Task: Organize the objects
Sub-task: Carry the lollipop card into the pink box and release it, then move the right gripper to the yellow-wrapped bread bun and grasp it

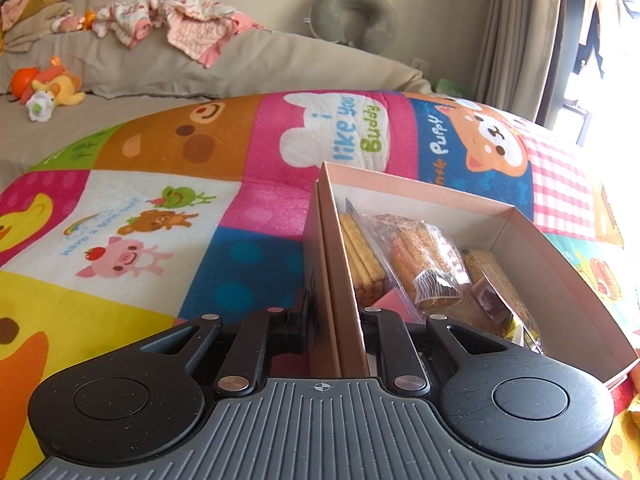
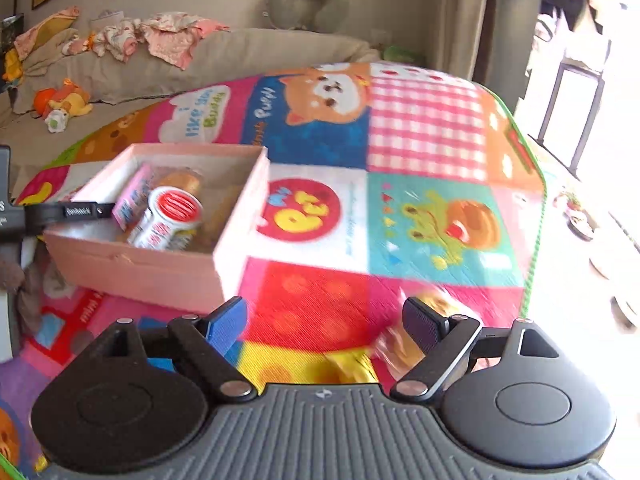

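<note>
Two claws are at work on the patchwork play mat (image 2: 400,216). The left claw (image 1: 338,320) is pinched on the near side wall of the pink cardboard box (image 1: 532,232), one finger outside the wall and one inside, so it seems to be steadying the box. The right claw (image 2: 324,320) is spread wide with nothing between its fingers; it hovers above the mat, just beside the box's near corner. Inside the box, the left wrist view shows a pack of biscuit sticks (image 1: 362,256), a bagged bread snack (image 1: 428,264) bearing a barcode label and a darker wrapped packet (image 1: 490,296), lying side by side. The right wrist view shows a small can with a red-and-white lid (image 2: 170,216) and a pink carton (image 2: 132,196) leaning against it. Judging from this, much of the sorting looks done, since several items already sit in the box. A blurred yellowish shape lies on the mat right by the right claw's finger; I cannot tell whether it is a loose snack still to be packed or part of the mat's print. Beyond the mat, soft toys (image 2: 64,100) and clothes (image 2: 160,36) lie on the grey bed.
</note>
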`<action>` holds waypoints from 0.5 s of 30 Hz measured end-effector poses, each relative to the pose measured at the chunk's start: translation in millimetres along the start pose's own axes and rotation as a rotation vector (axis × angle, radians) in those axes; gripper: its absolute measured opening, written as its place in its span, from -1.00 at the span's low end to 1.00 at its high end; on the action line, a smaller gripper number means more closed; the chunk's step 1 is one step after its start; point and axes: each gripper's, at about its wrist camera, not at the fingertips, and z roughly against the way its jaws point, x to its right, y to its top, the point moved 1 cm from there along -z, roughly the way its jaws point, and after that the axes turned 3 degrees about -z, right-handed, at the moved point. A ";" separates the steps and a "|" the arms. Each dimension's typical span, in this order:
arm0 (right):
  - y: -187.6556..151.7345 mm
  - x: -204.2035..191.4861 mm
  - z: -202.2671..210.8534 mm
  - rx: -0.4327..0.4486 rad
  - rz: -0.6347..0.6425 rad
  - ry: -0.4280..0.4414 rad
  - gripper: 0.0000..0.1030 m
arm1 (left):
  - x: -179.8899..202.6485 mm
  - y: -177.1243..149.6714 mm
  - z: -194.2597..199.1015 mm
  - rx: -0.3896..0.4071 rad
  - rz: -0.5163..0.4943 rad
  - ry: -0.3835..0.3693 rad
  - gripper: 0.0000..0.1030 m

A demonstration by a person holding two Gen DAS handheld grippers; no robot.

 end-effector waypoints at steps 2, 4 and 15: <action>-23.4 22.2 5.6 -0.044 -0.065 -0.010 0.67 | 0.3 0.1 0.2 0.000 -0.001 0.000 -0.67; -45.2 36.9 8.4 -0.080 -0.126 -0.012 0.67 | 0.2 0.1 0.1 0.001 -0.001 0.000 -0.67; -76.9 29.8 -5.3 -0.072 -0.319 0.086 1.00 | 0.3 0.3 0.1 0.002 -0.001 -0.001 -0.67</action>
